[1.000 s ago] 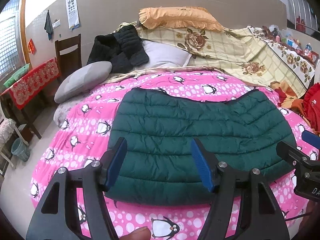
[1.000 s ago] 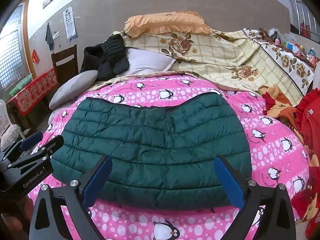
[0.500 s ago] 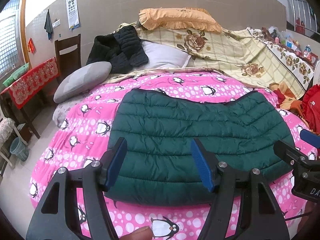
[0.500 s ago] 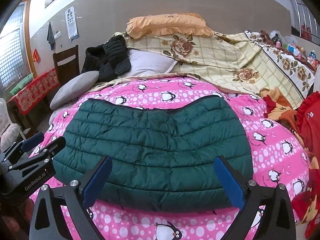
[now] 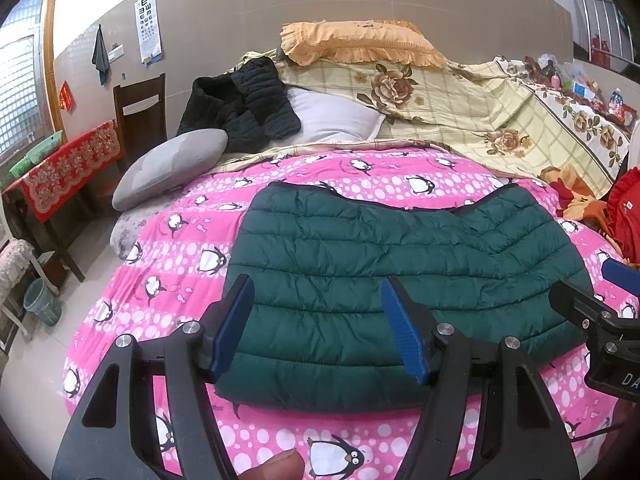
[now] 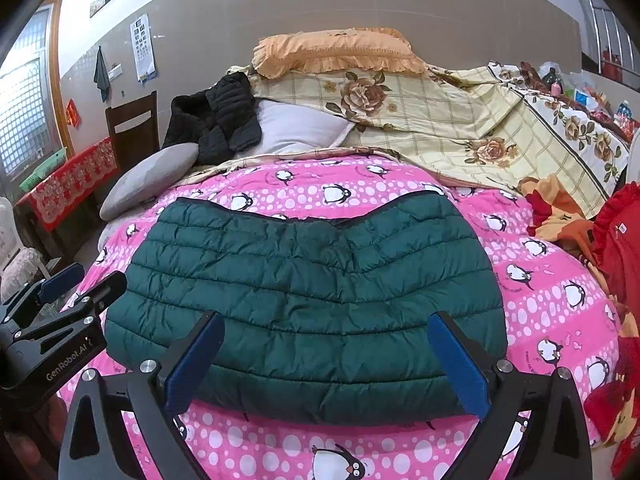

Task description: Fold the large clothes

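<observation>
Hovering over the near edge of the bed, the left gripper [image 5: 318, 328] holds its blue-padded jaws apart with nothing between them, and the dark green puffer jacket [image 5: 400, 292] shows through the gap below. The right gripper [image 6: 326, 364] hangs just to its right, its jaws spread wider and likewise empty, the fingers [image 6: 196, 356] clear of the fabric. Each tool shows at the edge of the other's view. A fingertip [image 5: 276, 468] of the person peeks in at the bottom of the left wrist view.

The jacket lies folded into a wide, flat, quilted block, its far edge dipping in the middle, spread across the near half of a pink penguin-print quilt [image 6: 552, 312] that covers the bed. Beyond it, at the far end, a grey cushion [image 5: 168, 166] sits on the left, a black puffer jacket [image 5: 244, 106] is draped against a white pillow [image 5: 336, 120], and a cream floral blanket [image 6: 460, 120] runs off to the right with an orange frilled pillow [image 6: 336, 50] on top. Red and orange clothes [image 6: 612, 240] are heaped at the right edge. To the left of the bed stand a wooden chair [image 5: 140, 104] and a table with a red cloth [image 5: 68, 168], and an eye chart [image 5: 149, 28] hangs on the far wall
</observation>
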